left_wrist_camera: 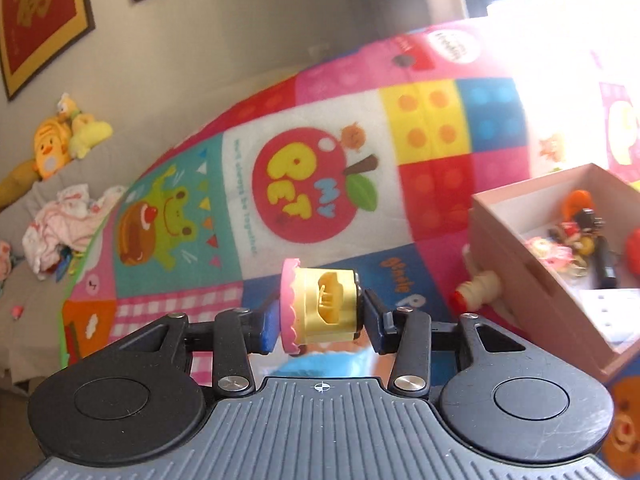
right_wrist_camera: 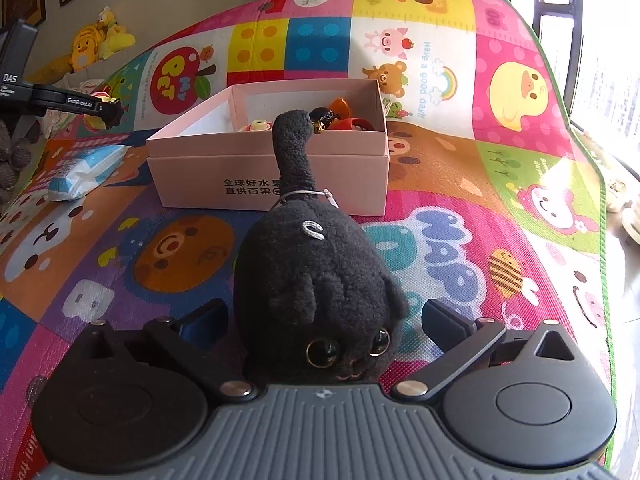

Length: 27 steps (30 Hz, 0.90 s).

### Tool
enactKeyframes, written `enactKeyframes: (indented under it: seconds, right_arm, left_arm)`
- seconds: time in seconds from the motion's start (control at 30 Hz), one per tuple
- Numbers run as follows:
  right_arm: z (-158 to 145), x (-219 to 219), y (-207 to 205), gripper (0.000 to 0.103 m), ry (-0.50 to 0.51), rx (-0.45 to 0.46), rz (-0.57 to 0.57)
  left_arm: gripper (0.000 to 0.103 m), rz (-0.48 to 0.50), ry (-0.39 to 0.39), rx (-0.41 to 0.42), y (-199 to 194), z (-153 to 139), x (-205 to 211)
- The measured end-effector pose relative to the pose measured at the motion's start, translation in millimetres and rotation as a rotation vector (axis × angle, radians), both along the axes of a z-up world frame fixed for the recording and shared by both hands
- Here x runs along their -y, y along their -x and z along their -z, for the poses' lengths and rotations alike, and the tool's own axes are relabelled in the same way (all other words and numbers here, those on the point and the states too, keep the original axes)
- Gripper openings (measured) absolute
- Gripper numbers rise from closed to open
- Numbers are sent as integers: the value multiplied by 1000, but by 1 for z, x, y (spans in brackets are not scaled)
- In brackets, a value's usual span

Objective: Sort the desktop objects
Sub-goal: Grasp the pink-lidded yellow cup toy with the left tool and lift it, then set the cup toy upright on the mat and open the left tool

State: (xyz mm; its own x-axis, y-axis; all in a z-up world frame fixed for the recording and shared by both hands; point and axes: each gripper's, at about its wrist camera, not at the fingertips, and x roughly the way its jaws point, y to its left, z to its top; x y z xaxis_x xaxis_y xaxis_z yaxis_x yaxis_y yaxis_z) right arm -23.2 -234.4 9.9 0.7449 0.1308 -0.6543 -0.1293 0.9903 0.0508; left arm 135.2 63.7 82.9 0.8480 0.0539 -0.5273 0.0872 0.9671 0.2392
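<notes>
My left gripper (left_wrist_camera: 320, 312) is shut on a small yellow toy with a pink scalloped rim (left_wrist_camera: 312, 304), held above the colourful play mat (left_wrist_camera: 320, 152). A pink cardboard box (left_wrist_camera: 516, 256) with several small toys inside stands to its right. In the right wrist view a black plush cat (right_wrist_camera: 316, 276) lies on the mat between the wide-open jaws of my right gripper (right_wrist_camera: 320, 320), its face toward the camera and its tail pointing at the pink box (right_wrist_camera: 200, 172). The right pad stands clear of the plush. The left gripper (right_wrist_camera: 106, 110) shows at the far left.
A blue and white tissue pack (right_wrist_camera: 84, 172) lies left of the box. A small beige and red toy (left_wrist_camera: 476, 292) lies against the box's side. Yellow plush toys (left_wrist_camera: 60, 140) and crumpled clothes (left_wrist_camera: 64, 224) sit on the grey sofa beyond the mat's left edge.
</notes>
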Motion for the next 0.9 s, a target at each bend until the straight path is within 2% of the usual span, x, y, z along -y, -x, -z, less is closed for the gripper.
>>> enactKeyframes:
  seconds: [0.1, 0.2, 0.23, 0.37, 0.47, 0.57, 0.63, 0.9]
  right_arm:
    - [0, 0, 0, 103, 4, -1, 7]
    - [0, 0, 0, 103, 7, 3, 15]
    - [0, 1, 0, 103, 7, 3, 19]
    - [0, 2, 0, 103, 2, 2, 27]
    - [0, 2, 0, 103, 3, 2, 29]
    - [0, 2, 0, 103, 1, 1, 34]
    - [0, 3, 0, 103, -1, -1, 35]
    - [1, 4, -1, 103, -11, 0, 43]
  left_arm:
    - [47, 132, 14, 29, 55, -10, 22]
    - [47, 212, -1, 33, 100, -1, 49]
    - [47, 229, -19, 33, 112, 5, 58]
    - [47, 300, -183, 40, 149, 41, 90]
    - [47, 343, -238, 23, 162, 60, 104]
    - [54, 355, -225, 13, 170, 67, 107]
    - [59, 361, -189, 4, 170, 65, 106]
    - [85, 473, 38, -37, 184, 52, 108]
